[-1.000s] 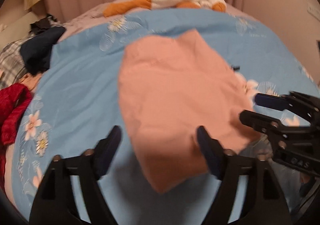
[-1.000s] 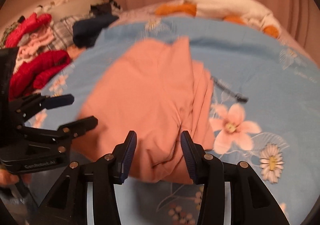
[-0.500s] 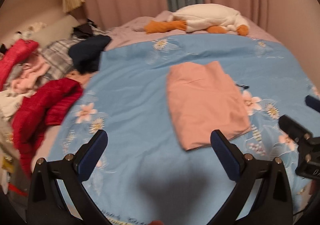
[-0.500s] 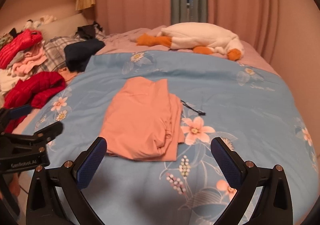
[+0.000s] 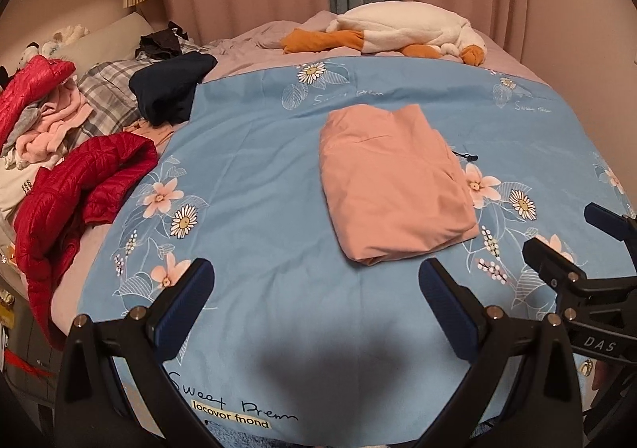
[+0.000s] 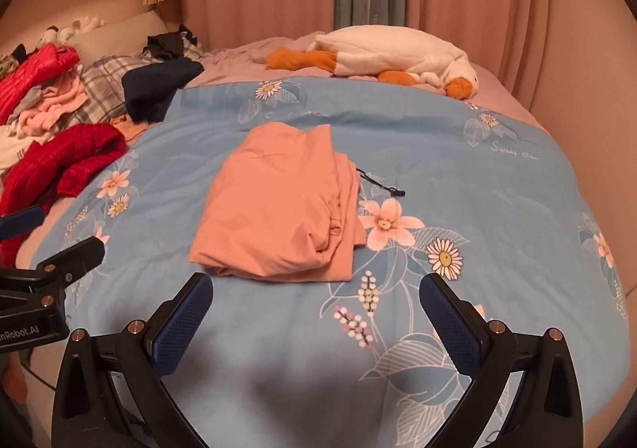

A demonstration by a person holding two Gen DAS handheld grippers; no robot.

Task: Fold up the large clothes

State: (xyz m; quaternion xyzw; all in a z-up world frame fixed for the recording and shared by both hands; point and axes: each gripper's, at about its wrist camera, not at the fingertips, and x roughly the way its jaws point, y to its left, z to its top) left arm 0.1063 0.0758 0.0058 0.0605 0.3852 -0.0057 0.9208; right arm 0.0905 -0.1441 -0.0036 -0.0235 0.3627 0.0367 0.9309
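Observation:
A salmon-pink garment (image 5: 392, 181) (image 6: 278, 205) lies folded into a thick rectangle on the blue flowered bed cover (image 5: 258, 177) (image 6: 497, 189). A thin black cord (image 6: 380, 185) trails from its right side. My left gripper (image 5: 316, 290) hovers open over the cover, short of the garment's near edge, with nothing between its fingers. My right gripper (image 6: 316, 302) is open too, back from the same edge and empty. In the left wrist view the right gripper (image 5: 573, 237) shows at the right border. In the right wrist view the left gripper (image 6: 47, 241) shows at the left border.
A heap of clothes sits at the left of the bed: red puffer jackets (image 5: 75, 185) (image 6: 59, 165), pink items (image 5: 51, 125), a plaid cloth (image 6: 101, 87) and a navy garment (image 5: 171, 87). A white and orange plush goose (image 5: 398, 32) (image 6: 390, 53) lies at the far end before pink curtains.
Both grippers have drawn back and up from the pink garment and spread wide. A second ago the right one was narrow around its near edge. The garment now lies flat, free of both.

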